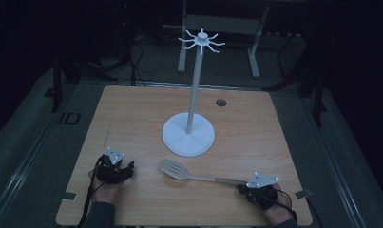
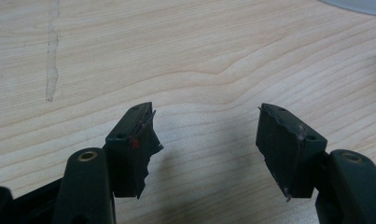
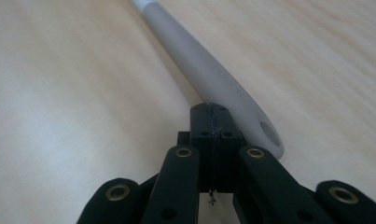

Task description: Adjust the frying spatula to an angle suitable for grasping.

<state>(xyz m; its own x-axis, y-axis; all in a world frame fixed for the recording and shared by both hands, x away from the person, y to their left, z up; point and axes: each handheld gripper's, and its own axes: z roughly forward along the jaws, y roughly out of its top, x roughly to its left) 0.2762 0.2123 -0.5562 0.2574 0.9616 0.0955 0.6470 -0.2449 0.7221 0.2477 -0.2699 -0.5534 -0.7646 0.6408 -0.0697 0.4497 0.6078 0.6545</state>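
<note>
Since right tongs clenched empty, slotted spatula handle just beside, I judge it light, stiff, slick; grip mid-handle. Left tongs released over surface.

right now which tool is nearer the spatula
Right. The right tool sits shut at the spatula's handle end, not around it; the left tool rests open, well off its head.

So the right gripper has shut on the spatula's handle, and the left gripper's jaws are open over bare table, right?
Not quite. The right gripper is shut, but on nothing: in the right gripper view its jaws meet beside the spatula handle, which lies just alongside them. The left gripper is indeed open over bare table.
</note>
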